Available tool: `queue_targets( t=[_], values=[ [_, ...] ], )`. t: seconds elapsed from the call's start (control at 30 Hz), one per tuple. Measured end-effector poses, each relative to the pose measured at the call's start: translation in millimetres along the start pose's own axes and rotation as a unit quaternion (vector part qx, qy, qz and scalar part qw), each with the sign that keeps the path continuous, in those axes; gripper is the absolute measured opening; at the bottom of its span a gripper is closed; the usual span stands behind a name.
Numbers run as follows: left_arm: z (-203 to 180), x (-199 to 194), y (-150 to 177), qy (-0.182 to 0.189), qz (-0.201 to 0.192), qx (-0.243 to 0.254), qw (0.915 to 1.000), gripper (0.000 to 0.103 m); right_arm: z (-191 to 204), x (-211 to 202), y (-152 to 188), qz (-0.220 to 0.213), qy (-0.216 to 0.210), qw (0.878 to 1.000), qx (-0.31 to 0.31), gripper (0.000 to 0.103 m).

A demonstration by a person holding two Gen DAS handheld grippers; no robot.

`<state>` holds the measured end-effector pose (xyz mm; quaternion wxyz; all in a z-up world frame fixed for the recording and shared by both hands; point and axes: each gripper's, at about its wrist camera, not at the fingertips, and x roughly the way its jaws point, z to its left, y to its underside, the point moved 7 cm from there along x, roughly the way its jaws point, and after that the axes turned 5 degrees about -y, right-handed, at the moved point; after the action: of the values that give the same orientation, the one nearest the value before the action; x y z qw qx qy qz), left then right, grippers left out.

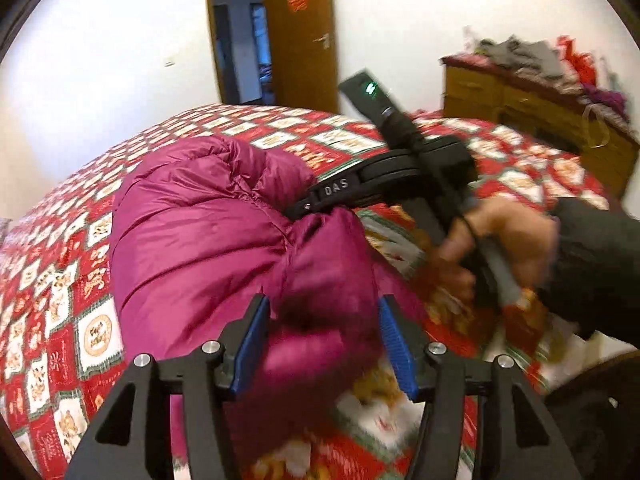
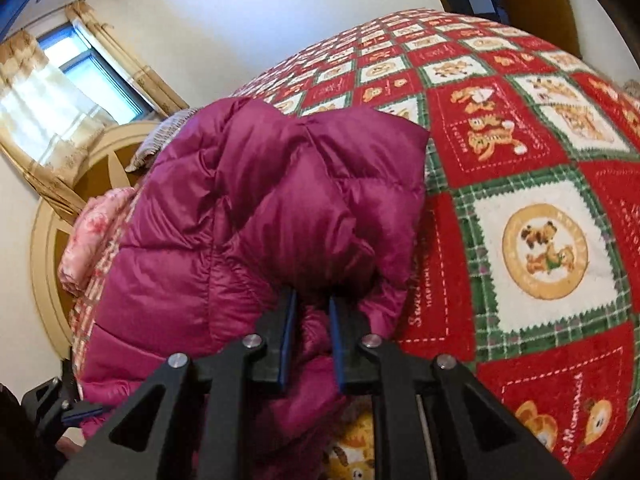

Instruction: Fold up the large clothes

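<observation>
Jacket (image 2: 256, 208) pinched in the right tongs (image 2: 312, 340), left tongs (image 1: 320, 344) released.
Right tongs clench a puffy magenta fold just ahead; left tongs stand apart, fabric between but unpressed. Beyond both, the bundle's long axis runs away across the bed (image 2: 520, 184), so the right hand (image 1: 500, 240) is likely nearer.

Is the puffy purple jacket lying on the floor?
No, the puffy purple jacket lies on the bed's red patchwork quilt.
</observation>
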<state>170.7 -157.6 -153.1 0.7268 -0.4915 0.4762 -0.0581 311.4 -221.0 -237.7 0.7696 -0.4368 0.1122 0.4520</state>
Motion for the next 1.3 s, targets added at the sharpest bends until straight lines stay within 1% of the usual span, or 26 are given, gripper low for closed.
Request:
queue_targets(
  t=[0.07, 0.1, 0.13, 0.2, 0.23, 0.27, 0.33, 0.4, 0.43, 0.5, 0.57, 0.6, 0.63, 0.7, 0.77, 0.8, 0.9, 0.97, 1.07, 1.13, 1.2, 1.23, 1.27, 1.3],
  values=[
    [9, -11, -1, 0.033, -0.008, -0.031, 0.9989, 0.057, -1, -1, 1, -0.004, -0.007, 1.0, 0.001, 0.015],
    [24, -20, -5, 0.047, -0.018, -0.062, 0.9968, 0.057, 0, -2, 1, -0.005, -0.008, 1.0, 0.002, 0.016],
    [36, -23, -10, 0.049, -0.027, -0.088, 0.9945, 0.057, 0, -3, 1, -0.006, -0.009, 1.0, 0.003, 0.016],
    [71, -27, -21, 0.04, -0.044, -0.148, 0.9872, 0.058, 3, -9, 0, -0.011, -0.006, 1.0, 0.0, 0.017],
    [92, -26, -26, 0.031, -0.05, -0.181, 0.9817, 0.063, 6, -16, -1, -0.015, -0.002, 1.0, -0.008, 0.018],
    [115, -21, -31, 0.017, -0.048, -0.217, 0.9748, 0.065, 8, -23, 0, -0.02, 0.003, 1.0, -0.013, 0.022],
    [146, -2, -40, 0.001, -0.033, -0.263, 0.9643, 0.067, 18, -41, -2, -0.037, 0.005, 0.999, -0.023, 0.025],
    [160, 21, -47, -0.004, -0.014, -0.287, 0.9578, 0.067, 35, -61, -1, -0.053, -0.002, 0.998, -0.045, 0.025],
    [164, 35, -51, -0.003, -0.004, -0.292, 0.9564, 0.067, 45, -71, 0, -0.06, -0.003, 0.996, -0.061, 0.025],
    [162, 58, -56, -0.012, 0.017, -0.286, 0.958, 0.067, 68, -86, 7, -0.068, -0.018, 0.993, -0.092, 0.026],
    [152, 73, -54, -0.032, 0.038, -0.27, 0.9615, 0.067, 82, -87, 17, -0.057, -0.046, 0.993, -0.095, 0.026],
    [146, 77, -51, -0.037, 0.043, -0.265, 0.9626, 0.067, 84, -83, 26, -0.04, -0.058, 0.993, -0.092, 0.026],
    [143, 84, -49, -0.049, 0.046, -0.257, 0.9641, 0.067, 84, -79, 33, -0.029, -0.06, 0.994, -0.091, 0.026],
    [136, 86, -48, -0.073, 0.043, -0.239, 0.9674, 0.068, 75, -67, 51, -0.008, -0.042, 0.994, -0.097, 0.026],
    [132, 86, -45, -0.08, 0.039, -0.227, 0.9699, 0.07, 59, -58, 62, 0.008, -0.026, 0.996, -0.083, 0.025],
    [131, 85, -44, -0.08, 0.037, -0.223, 0.9708, 0.07, 50, -54, 67, 0.015, -0.027, 0.997, -0.066, 0.022],
    [127, 94, -38, -0.077, 0.033, -0.214, 0.9732, 0.072, 29, -46, 76, 0.019, -0.035, 0.999, -0.025, 0.02],
    [126, 98, -35, -0.086, 0.033, -0.205, 0.9745, 0.073, 23, -46, 79, 0.016, -0.038, 0.999, -0.013, 0.02],
    [123, 93, -35, -0.088, 0.03, -0.194, 0.9766, 0.073, 24, -50, 79, 0.028, -0.019, 0.999, -0.03, 0.021],
    [124, 83, -37, -0.079, 0.028, -0.193, 0.9775, 0.073, 25, -59, 76, 0.04, -0.005, 0.998, -0.042, 0.021],
    [128, 70, -40, -0.065, 0.021, -0.208, 0.9757, 0.073, 28, -75, 65, 0.029, 0.017, 0.998, -0.058, 0.022],
    [132, 62, -44, -0.057, 0.012, -0.218, 0.9743, 0.073, 31, -84, 51, 0.016, 0.032, 0.997, -0.07, 0.023],
    [137, 54, -49, -0.055, 0.001, -0.225, 0.9729, 0.073, 33, -89, 39, 0.004, 0.04, 0.996, -0.077, 0.026],
    [142, 49, -54, -0.058, -0.005, -0.228, 0.972, 0.073, 37, -95, 19, -0.01, 0.047, 0.995, -0.084, 0.026]
  ],
)
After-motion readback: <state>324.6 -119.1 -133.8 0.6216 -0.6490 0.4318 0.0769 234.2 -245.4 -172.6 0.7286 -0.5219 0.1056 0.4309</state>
